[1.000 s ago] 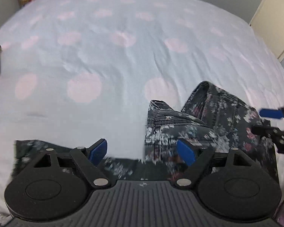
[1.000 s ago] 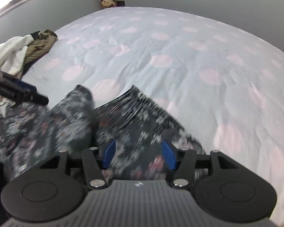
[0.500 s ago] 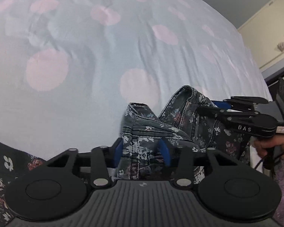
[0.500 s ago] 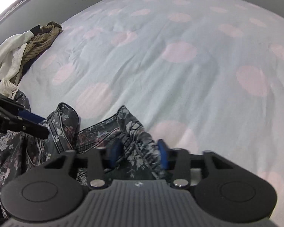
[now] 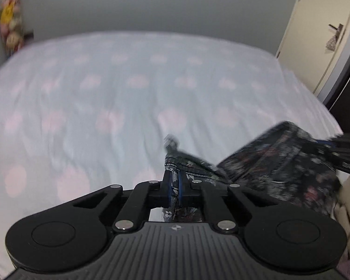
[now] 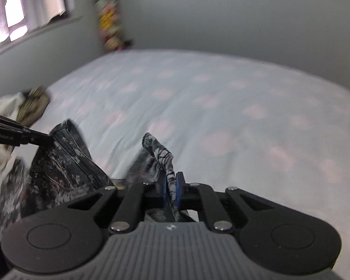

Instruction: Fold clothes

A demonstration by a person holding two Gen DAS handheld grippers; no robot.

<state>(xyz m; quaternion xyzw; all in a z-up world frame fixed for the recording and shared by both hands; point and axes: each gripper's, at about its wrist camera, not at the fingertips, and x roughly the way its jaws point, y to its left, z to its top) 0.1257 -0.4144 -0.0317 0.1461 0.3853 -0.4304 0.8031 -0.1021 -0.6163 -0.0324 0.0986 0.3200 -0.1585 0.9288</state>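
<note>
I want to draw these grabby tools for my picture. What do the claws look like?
Each claw, left and right, is black plastic with two round discs, angled link bars with silver rivets, and a ribbed grey grip bearing a small logo. The pads are bright blue. Seen side-on, the left one is long and thin, with white "GenRobot.AI" lettering.

Your left wrist camera sits just behind the left claw [image 5: 174, 187], looking forward and slightly down across the bed [image 5: 128, 98] toward the far wall, door at right. Your right wrist camera sits likewise behind the right claw [image 6: 171, 190], facing the same bed, window at left. Both views share the bed, the floral garment [image 5: 280, 163] and the corner toys [image 6: 108, 21]; each shows the opposite claw at its edge
</note>
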